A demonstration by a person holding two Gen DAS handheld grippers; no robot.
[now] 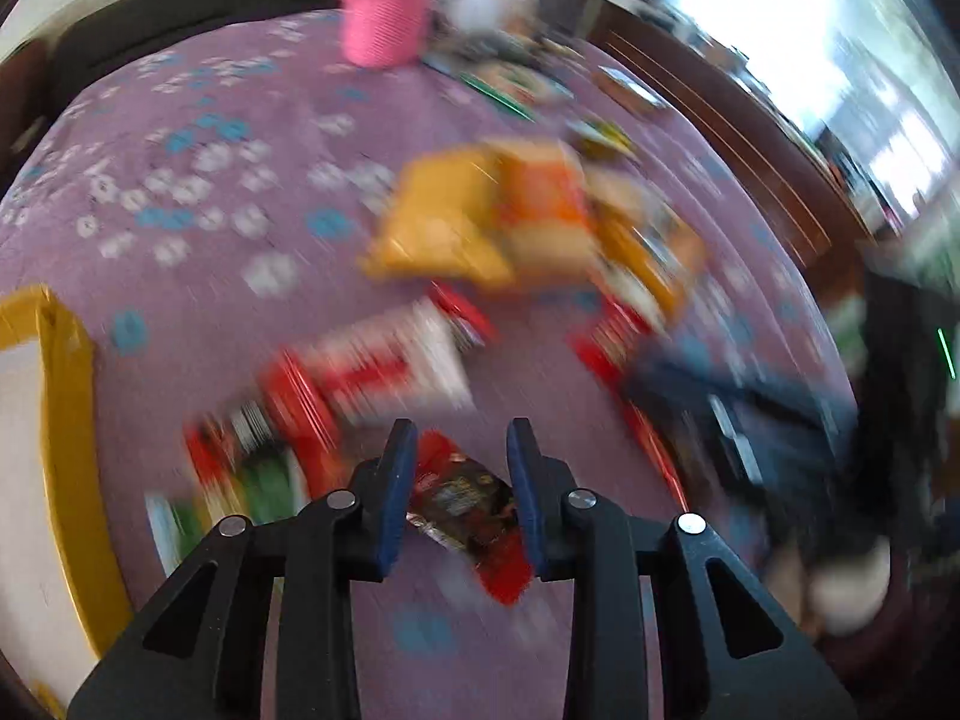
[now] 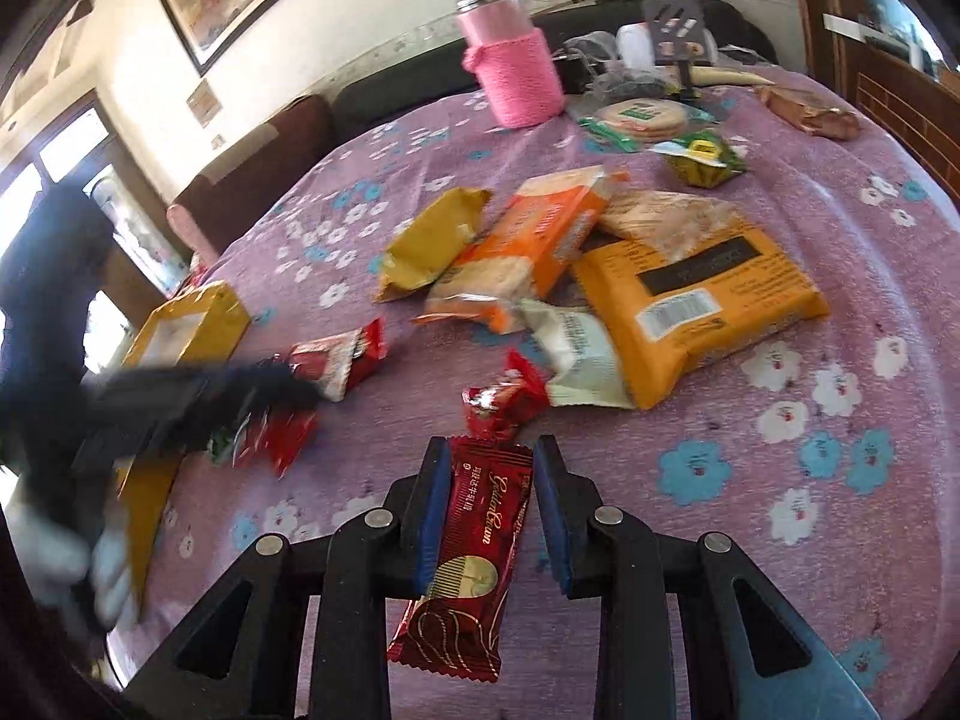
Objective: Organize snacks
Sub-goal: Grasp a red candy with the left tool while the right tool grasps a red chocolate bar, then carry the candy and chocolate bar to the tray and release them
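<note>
risks first: the right gripper (image 2: 491, 507) has a red bar (image 2: 465, 564) pinched only across its upper part, and the long lower end hangs free below the jaws, tilted. my read is that a quick swing could let the glossy wrapper slide out, or the bar could pivot in the grip and land askew when set down. the left wrist view is smeared throughout, so anything about that side is less sure. the left gripper (image 1: 462, 498) holds a small red pack (image 1: 474, 516) that sits crooked between the jaws with a corner poking out below; a grip that far off centre may drop it

risk 2: the two hands work close together over the same scatter of wrappers, and in the right wrist view the left gripper (image 2: 198, 414) shows as a dark blur beside a second red pack (image 2: 336, 360). a careless sweep could knock loose packs off the purple cloth (image 2: 840, 276)

grip state: both jaws stand nearly closed, each clamped on its own red snack, blue pads pressing the wrapper sides. no earlier frame, so nothing on motion

task things: yellow box (image 2: 186, 324) at the left edge of the cloth, likely the bin. orange packs (image 2: 540, 240) piled mid-table, untouched. pink bottle (image 2: 510, 66) at the far side, well apart
</note>
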